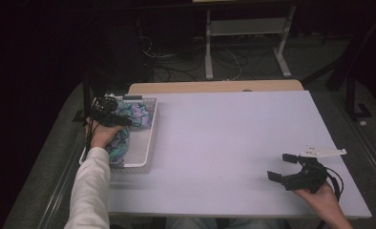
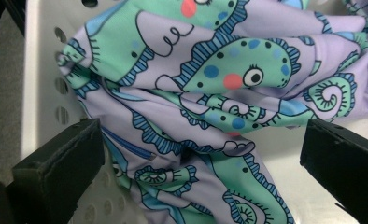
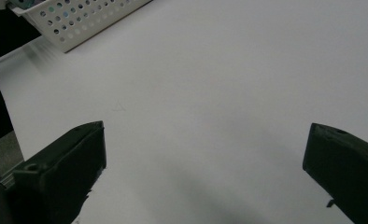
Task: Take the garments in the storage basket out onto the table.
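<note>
No legible brand, label or writing on any item. Left claw (image 1: 110, 110) lowered into white perforated basket (image 1: 148, 143) at table (image 1: 224, 138) left edge, released, jaws spread on either side of bunched lilac seahorse-print cloth (image 2: 210, 93) lying inside basket. Left forearm in pale sleeve (image 1: 88, 191) extended forward. Right claw (image 1: 284, 168) near front right table corner, released, jaws wide apart, aimed leftward across bare surface
</note>
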`<state>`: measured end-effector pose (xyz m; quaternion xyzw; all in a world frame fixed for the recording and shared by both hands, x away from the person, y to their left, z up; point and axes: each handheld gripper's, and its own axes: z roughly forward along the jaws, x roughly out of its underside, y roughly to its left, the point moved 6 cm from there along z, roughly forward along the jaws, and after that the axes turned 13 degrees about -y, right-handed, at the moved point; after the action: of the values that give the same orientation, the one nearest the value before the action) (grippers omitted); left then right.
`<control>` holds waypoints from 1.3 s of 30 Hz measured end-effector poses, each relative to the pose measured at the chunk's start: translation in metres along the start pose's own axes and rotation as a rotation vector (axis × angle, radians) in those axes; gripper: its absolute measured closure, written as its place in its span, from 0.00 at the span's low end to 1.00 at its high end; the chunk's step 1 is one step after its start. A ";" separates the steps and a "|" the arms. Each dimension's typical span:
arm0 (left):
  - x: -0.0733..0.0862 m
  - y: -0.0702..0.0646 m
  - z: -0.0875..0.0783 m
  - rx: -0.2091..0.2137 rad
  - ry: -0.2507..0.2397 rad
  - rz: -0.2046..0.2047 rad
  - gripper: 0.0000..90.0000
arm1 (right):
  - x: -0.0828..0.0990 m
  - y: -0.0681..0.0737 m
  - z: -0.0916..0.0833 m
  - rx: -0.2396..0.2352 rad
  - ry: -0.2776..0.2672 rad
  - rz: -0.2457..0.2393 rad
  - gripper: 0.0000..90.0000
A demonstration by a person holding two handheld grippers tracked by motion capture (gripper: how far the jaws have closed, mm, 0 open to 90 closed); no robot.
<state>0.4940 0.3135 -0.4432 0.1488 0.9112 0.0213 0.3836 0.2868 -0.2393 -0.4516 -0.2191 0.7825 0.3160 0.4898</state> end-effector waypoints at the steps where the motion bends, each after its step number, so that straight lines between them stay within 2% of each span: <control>1: 0.001 -0.001 0.001 -0.004 0.013 0.004 0.00 | 0.000 0.000 0.000 -0.001 -0.001 0.000 0.00; 12: 0.003 -0.004 0.009 -0.051 0.044 0.002 0.02 | 0.000 0.000 0.000 -0.006 -0.001 0.000 0.00; 20: 0.004 -0.005 0.011 -0.071 0.057 0.007 0.12 | -0.001 0.000 -0.001 -0.012 -0.015 0.015 0.00; 26: 0.007 -0.005 0.015 -0.084 0.094 0.020 0.19 | -0.002 0.000 -0.001 -0.016 -0.020 0.020 0.00; 31: 0.009 -0.006 0.018 -0.079 0.106 0.020 0.25 | -0.002 0.000 -0.002 -0.014 -0.026 0.025 0.00; 34: 0.010 -0.007 0.020 -0.083 0.106 0.019 0.27 | -0.002 0.000 -0.002 -0.015 -0.025 0.024 0.00; 39: 0.011 -0.009 0.024 -0.107 0.120 0.044 0.26 | -0.003 -0.001 -0.002 -0.016 -0.028 0.028 0.00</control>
<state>0.5015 0.3063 -0.4687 0.1464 0.9266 0.0870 0.3353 0.2869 -0.2411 -0.4486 -0.2076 0.7758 0.3324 0.4945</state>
